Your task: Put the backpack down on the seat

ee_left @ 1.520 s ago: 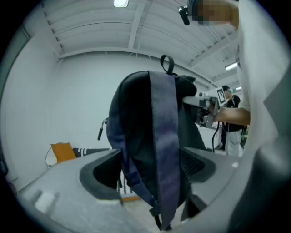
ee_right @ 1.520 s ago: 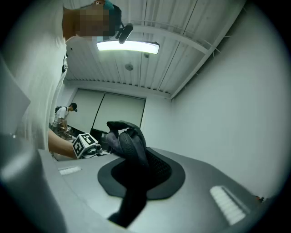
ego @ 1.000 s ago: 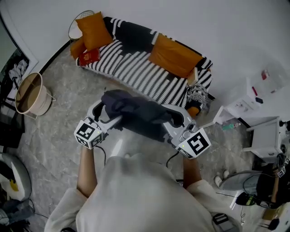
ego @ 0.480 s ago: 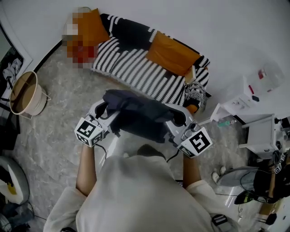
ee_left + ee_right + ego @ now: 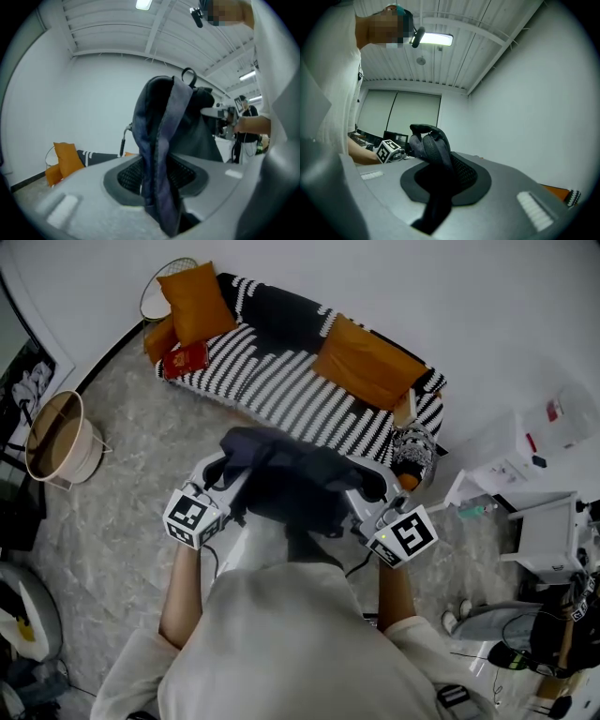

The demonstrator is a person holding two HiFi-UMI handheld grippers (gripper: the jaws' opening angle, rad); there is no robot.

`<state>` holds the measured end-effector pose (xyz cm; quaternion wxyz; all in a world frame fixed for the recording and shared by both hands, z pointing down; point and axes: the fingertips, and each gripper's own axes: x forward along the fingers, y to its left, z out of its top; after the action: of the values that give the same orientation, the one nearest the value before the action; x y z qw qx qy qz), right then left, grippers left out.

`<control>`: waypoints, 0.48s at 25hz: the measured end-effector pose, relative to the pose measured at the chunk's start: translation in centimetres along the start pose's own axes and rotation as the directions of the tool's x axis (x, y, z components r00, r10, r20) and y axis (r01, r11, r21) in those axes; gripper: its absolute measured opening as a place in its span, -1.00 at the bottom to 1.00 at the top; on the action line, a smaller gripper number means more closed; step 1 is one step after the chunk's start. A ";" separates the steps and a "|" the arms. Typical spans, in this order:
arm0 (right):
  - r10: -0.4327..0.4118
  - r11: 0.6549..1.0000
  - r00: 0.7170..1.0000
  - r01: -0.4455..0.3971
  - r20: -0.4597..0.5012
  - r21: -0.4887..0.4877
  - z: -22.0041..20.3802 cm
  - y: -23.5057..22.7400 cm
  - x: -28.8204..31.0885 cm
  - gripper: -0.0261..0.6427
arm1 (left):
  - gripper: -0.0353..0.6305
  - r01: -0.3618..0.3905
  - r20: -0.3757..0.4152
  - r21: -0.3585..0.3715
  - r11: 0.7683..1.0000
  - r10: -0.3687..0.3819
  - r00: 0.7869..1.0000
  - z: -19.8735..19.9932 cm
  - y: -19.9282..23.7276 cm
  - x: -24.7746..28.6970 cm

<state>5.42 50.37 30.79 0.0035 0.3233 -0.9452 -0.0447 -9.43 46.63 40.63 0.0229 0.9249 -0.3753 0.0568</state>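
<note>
**Head view:** we hold the backpack [image 5: 291,479] off the floor between the left gripper [image 5: 228,488] and the right gripper [image 5: 364,501], near the seat [image 5: 281,385] but not yet over it.

**Left gripper view:** the jaws have just been closing and now appear to pinch a fold of backpack fabric.

**Right gripper view:** the jaws are clamped on a dark strap [image 5: 433,154].

The carry is under way. We still have to reach the seat, lower the backpack and release it.

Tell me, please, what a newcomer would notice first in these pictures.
A dark backpack hangs in mid-frame between the left hand-held gripper, whose jaws have just been closing on its strap, and the right hand-held gripper, clamped on it too. Beyond it stands a striped sofa with orange cushions.
</note>
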 end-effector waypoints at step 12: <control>0.023 0.999 1.000 -0.023 -0.006 0.039 -2.5 -13.9 7.8 -0.80 | -0.70 -0.145 -0.047 -0.025 0.989 0.143 0.989 1.4 9.2 11.0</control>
<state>7.87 34.48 31.85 0.0006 0.3124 -0.9496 -0.0252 -7.91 32.29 40.55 0.0404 0.8934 -0.4413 0.0738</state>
